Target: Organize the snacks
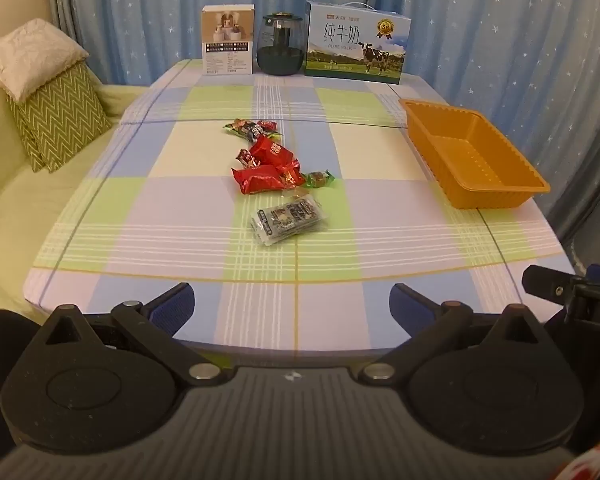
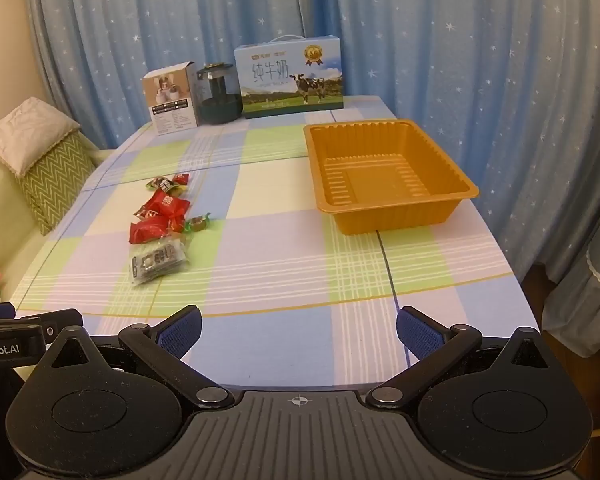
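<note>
A loose pile of wrapped snacks lies mid-table: red packets, small candies and a clear grey packet nearest me. An empty orange plastic tray stands to the right of them. My left gripper hangs open over the table's near edge, nothing between its blue pads. Over the same edge, further right, my right gripper is likewise open and empty. Both are well short of the snacks.
At the table's far edge stand a white box, a dark glass jar and a milk carton case. A pale sofa with cushions runs along the left. Blue star curtains hang behind. The table wears a checked cloth.
</note>
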The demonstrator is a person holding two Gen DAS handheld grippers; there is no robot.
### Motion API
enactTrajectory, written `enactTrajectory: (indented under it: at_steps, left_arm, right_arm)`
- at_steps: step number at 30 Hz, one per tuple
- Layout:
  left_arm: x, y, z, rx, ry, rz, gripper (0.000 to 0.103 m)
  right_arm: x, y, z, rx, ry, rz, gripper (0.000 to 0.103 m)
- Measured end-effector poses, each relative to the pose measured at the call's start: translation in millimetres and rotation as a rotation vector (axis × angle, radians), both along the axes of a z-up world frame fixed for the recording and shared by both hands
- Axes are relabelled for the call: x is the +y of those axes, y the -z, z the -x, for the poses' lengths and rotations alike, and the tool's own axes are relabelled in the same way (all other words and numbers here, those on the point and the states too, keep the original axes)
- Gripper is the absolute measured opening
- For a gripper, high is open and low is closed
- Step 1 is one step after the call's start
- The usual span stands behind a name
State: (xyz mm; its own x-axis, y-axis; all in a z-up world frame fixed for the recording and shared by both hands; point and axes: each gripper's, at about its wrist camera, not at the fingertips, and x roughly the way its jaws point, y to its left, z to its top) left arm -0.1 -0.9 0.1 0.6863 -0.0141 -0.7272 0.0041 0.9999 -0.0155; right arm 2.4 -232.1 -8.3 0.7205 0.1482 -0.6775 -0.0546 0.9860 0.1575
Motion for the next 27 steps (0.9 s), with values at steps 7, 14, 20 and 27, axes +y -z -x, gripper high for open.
enactTrajectory:
  at_steps: [7,14,20,27]
  left_arm:
    - [7,11,-1,0.031,0.0,0.059,0.103]
    - [4,7,-2,0.021,0.0,0.044,0.103]
    - [3,5,-2,0.021,-0.001,0.044,0.103]
    - [3,3,-1,0.019,-0.001,0.045,0.103]
  right_arm:
    - [-1,0,0,0.0,0.001,0.0,0.103]
    - [0,-1,0,0.0,0.0,0.0,0.103]
    - [0,-1,0,0.0,0.001,-0.001,0.103]
    - [-1,-1,-1,0.001,0.001,-0.001,0.103]
